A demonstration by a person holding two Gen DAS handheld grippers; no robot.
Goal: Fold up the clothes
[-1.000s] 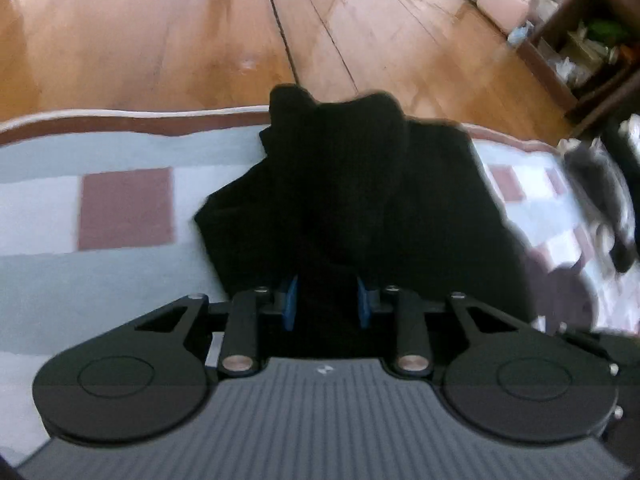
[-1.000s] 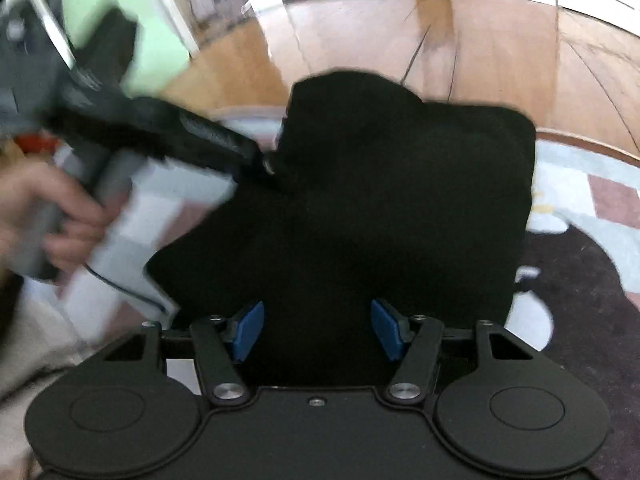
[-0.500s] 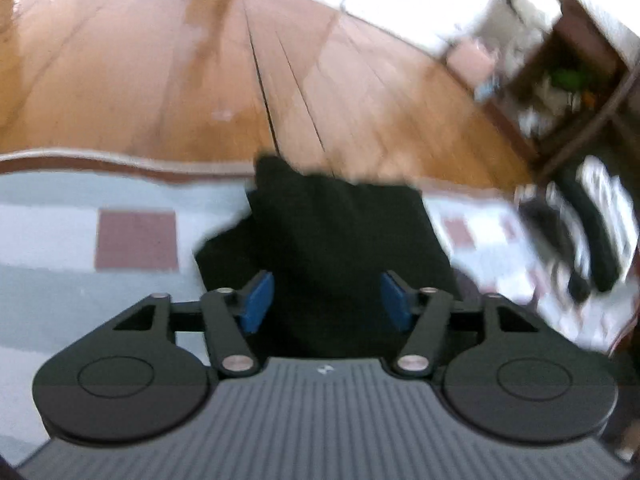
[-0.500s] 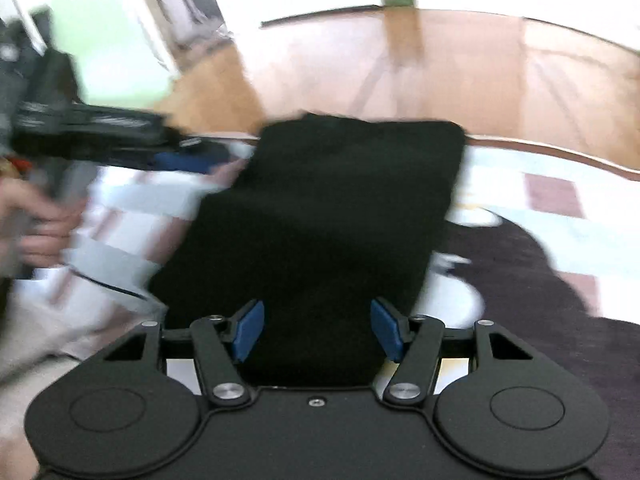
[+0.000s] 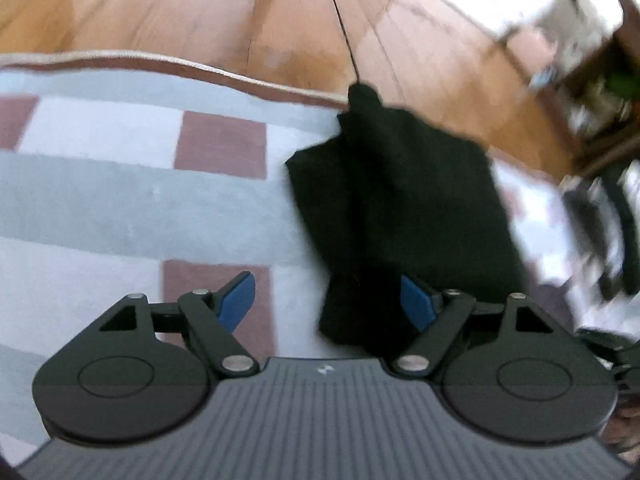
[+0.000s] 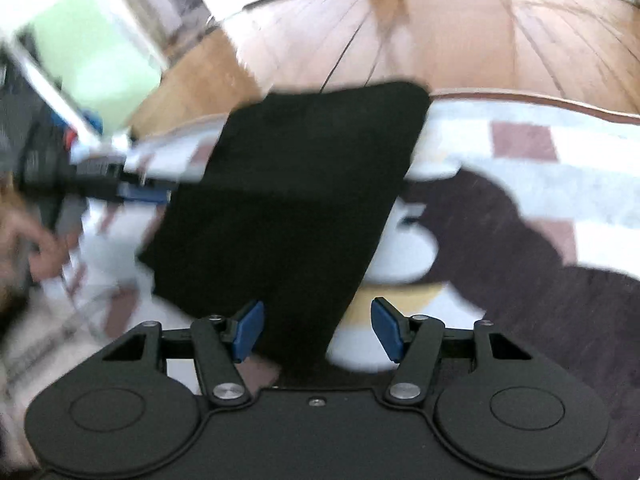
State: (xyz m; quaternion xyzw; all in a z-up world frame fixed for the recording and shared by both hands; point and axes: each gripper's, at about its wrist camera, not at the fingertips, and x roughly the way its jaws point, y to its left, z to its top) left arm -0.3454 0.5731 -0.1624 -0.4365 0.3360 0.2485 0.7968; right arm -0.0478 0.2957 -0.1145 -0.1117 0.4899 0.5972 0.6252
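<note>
Looking from our right gripper (image 6: 318, 330), fingers wide and empty, we see the folded black garment (image 6: 296, 200) stretching toward 1 o'clock on the rug (image 6: 560, 184), while our left gripper (image 5: 328, 300) is opening, its fingers clear of the cloth.

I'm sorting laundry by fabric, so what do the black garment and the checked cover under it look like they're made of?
Black garment: soft matte cloth, possibly cotton knit; it lies limp in flat folds with no shine, though blur hides the weave. Checked cover: pale blue, white and maroon, seemingly brushed or fleecy textile; its surface looks dull and slightly fuzzy, with a sewn border edge.
</note>
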